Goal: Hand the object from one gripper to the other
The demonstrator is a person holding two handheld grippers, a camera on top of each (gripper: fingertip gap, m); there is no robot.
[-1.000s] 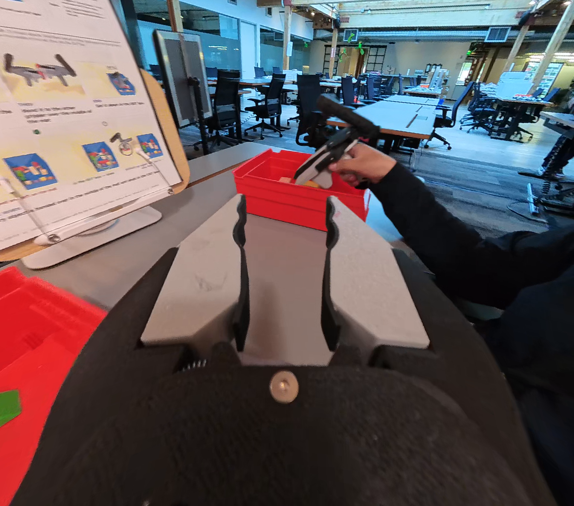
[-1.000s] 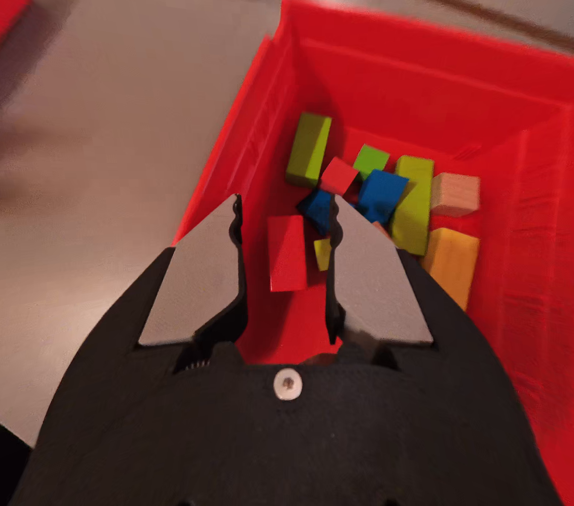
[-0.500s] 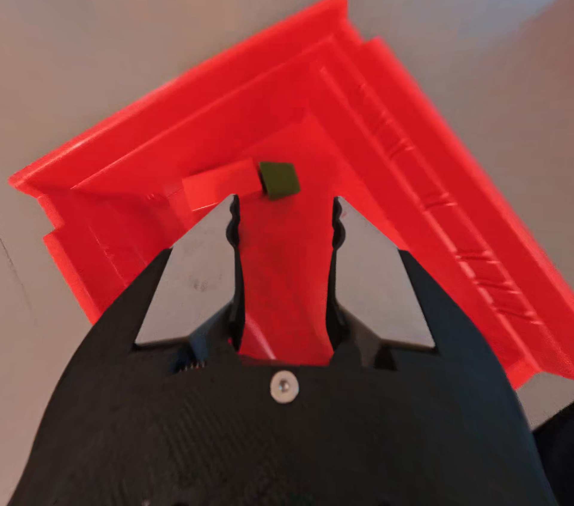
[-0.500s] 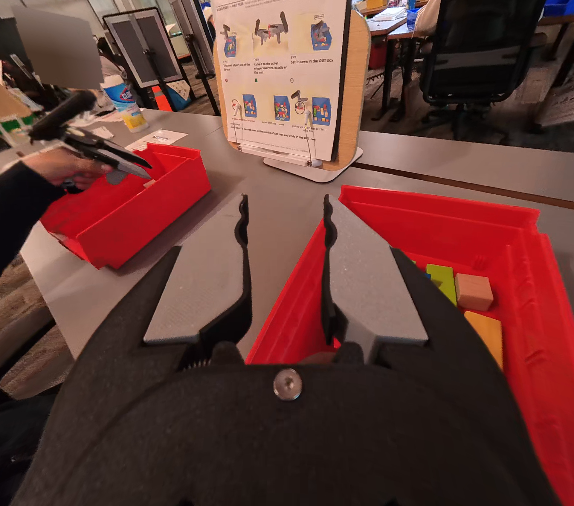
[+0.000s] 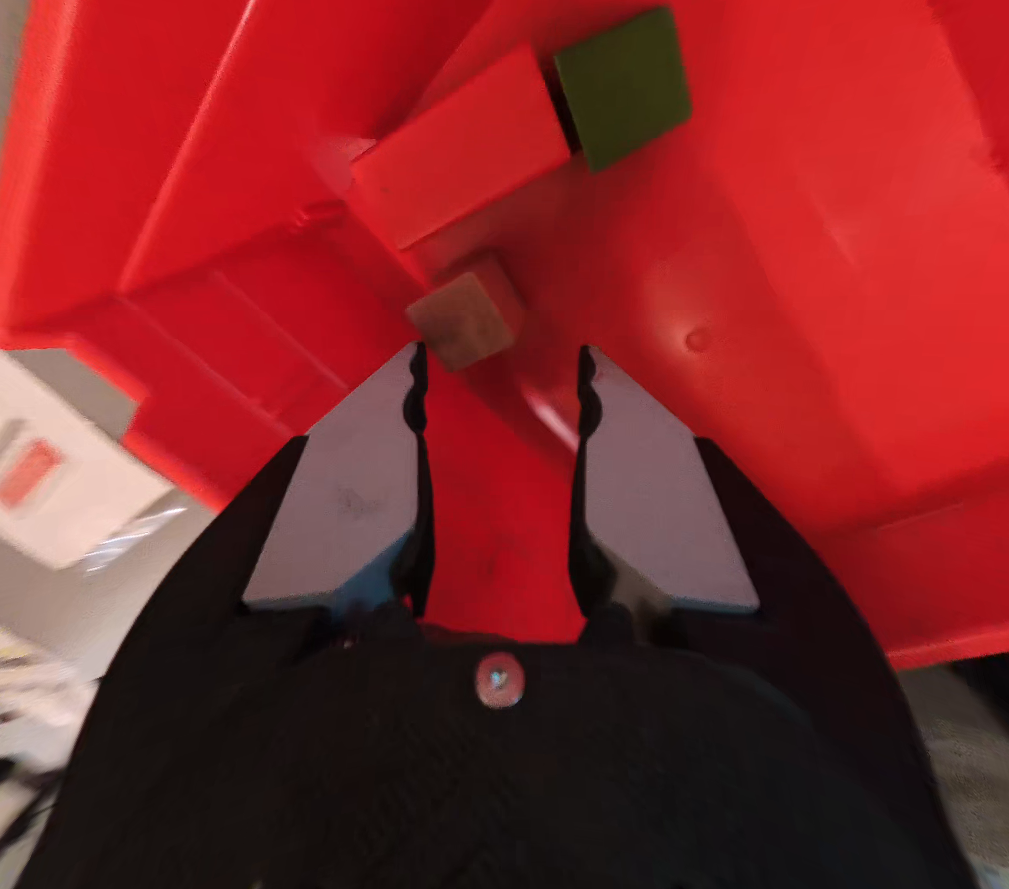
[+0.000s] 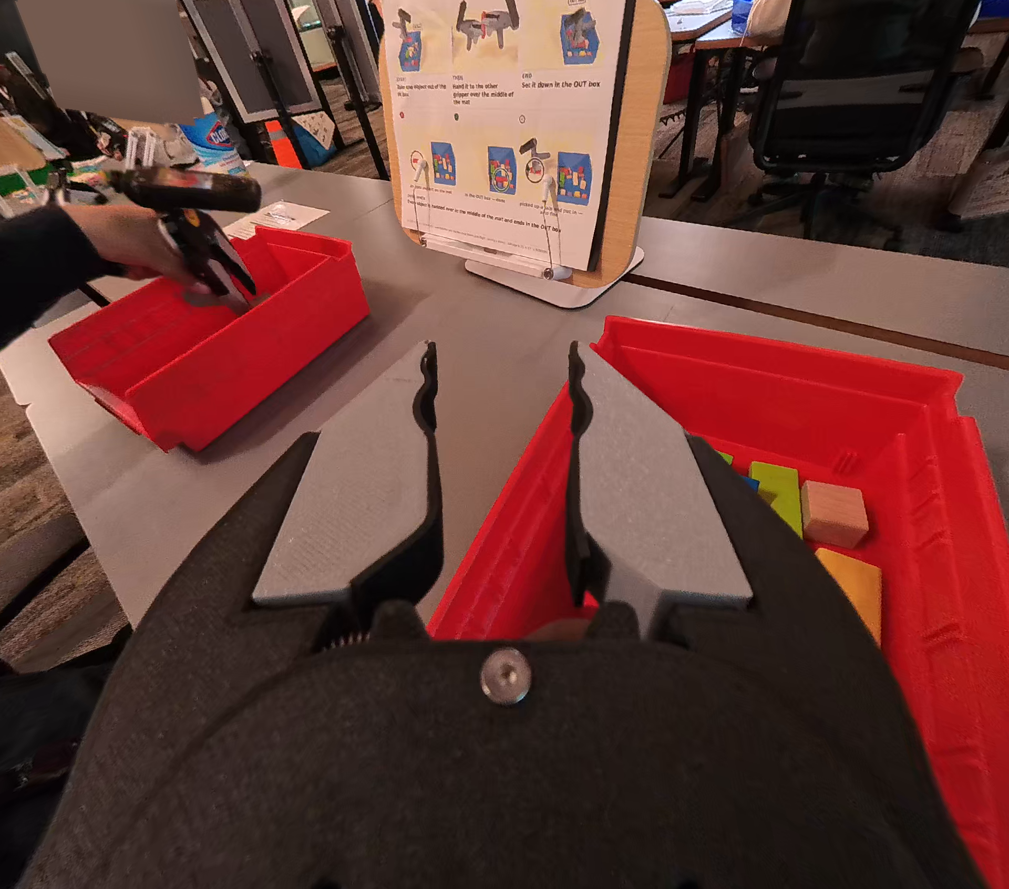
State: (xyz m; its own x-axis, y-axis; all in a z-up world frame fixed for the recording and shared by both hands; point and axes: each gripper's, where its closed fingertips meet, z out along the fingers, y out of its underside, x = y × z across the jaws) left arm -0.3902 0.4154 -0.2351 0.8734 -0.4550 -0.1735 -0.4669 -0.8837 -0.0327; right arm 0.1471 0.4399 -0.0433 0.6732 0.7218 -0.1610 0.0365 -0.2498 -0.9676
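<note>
My left gripper [image 5: 499,355] is open and empty, low inside the left red bin [image 5: 218,98]. A small wooden cube [image 5: 464,317] lies on the bin floor just past its left fingertip. A red block [image 5: 458,153] and a dark green block [image 5: 622,87] lie farther in. My right gripper [image 6: 499,355] is open and empty, held above the grey table [image 6: 491,317] at the left wall of the right red bin [image 6: 764,355]. From there I see the left gripper [image 6: 235,284] dipping into the left bin [image 6: 245,371].
The right bin holds several blocks, among them a wooden cube [image 6: 832,513], a green block [image 6: 775,486] and an orange block [image 6: 852,584]. An instruction board on a stand [image 6: 508,98] stands at the table's back. A wipes tub [image 6: 218,147] and office chairs [image 6: 873,44] are behind. Left tips to right tips: about 55 cm.
My left gripper has dropped deeper into the left bin, and a wooden cube now shows by its tips. My right gripper, after lifting off the right bin, has hardly moved since half a second ago.
</note>
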